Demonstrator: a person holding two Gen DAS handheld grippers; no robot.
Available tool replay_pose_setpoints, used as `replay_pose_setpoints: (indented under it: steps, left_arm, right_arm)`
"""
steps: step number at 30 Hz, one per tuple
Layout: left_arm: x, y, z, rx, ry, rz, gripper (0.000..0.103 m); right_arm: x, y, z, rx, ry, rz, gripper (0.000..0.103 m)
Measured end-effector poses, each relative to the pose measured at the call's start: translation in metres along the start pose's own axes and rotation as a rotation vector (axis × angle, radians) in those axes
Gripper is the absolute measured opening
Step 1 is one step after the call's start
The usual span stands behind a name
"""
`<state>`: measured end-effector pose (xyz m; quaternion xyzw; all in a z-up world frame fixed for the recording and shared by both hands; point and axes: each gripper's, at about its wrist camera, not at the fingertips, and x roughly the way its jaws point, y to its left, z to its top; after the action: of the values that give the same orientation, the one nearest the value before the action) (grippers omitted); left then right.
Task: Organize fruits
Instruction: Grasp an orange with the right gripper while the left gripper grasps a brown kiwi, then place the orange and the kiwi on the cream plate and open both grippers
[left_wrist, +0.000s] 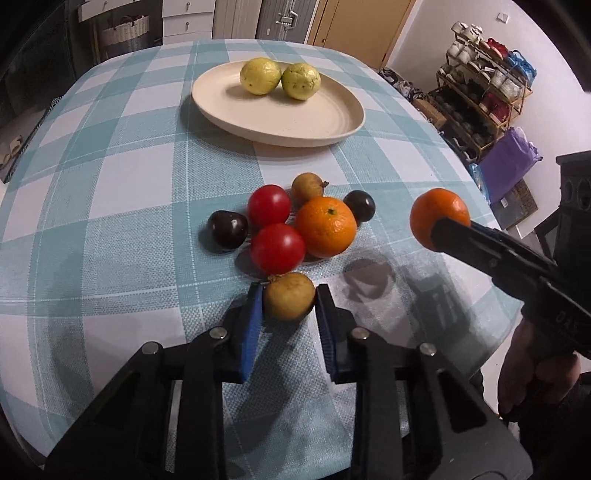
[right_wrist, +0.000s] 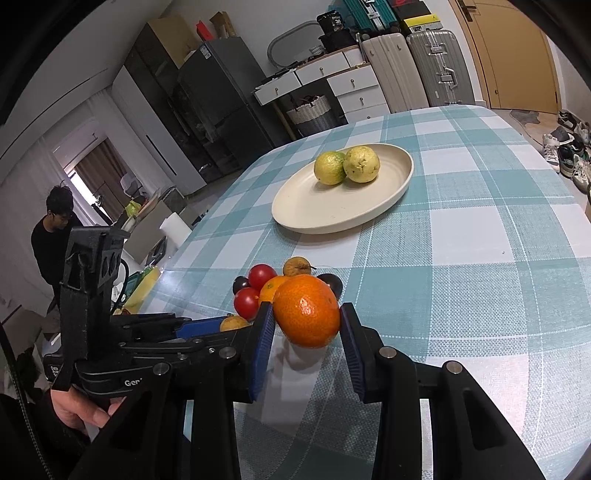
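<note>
My left gripper (left_wrist: 289, 295) is shut on a brown-yellow fruit (left_wrist: 289, 296) at the near edge of a fruit pile. The pile holds two red tomatoes (left_wrist: 269, 205), an orange (left_wrist: 325, 226), two dark plums (left_wrist: 227, 229) and another brown fruit (left_wrist: 307, 185). My right gripper (right_wrist: 307, 314) is shut on a second orange (right_wrist: 307, 311) and holds it above the cloth, right of the pile; it also shows in the left wrist view (left_wrist: 439, 214). A cream plate (left_wrist: 295, 122) farther back holds two yellow-green guavas (left_wrist: 260, 76).
The table has a teal and white checked cloth (left_wrist: 129, 177). A shoe rack (left_wrist: 480, 99) and a purple bag (left_wrist: 511, 162) stand past the right edge. Drawers, suitcases (right_wrist: 439, 66) and a person (right_wrist: 55, 236) are beyond the table.
</note>
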<state>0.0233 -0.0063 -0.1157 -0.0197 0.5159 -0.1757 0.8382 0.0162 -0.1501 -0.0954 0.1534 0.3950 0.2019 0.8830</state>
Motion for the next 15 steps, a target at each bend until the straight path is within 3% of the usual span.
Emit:
replay_pose_setpoints:
  steps: [8,15]
  left_arm:
    - [-0.027,0.003,0.007,-0.015,-0.026,-0.068,0.025]
    - [-0.046,0.012,0.041,-0.022,-0.083,-0.096,0.026]
  right_arm:
    - [0.0,0.01,0.012,-0.028,-0.011,0.026,0.036]
    - [0.004,0.018,0.041,-0.058,-0.032,0.061,0.036]
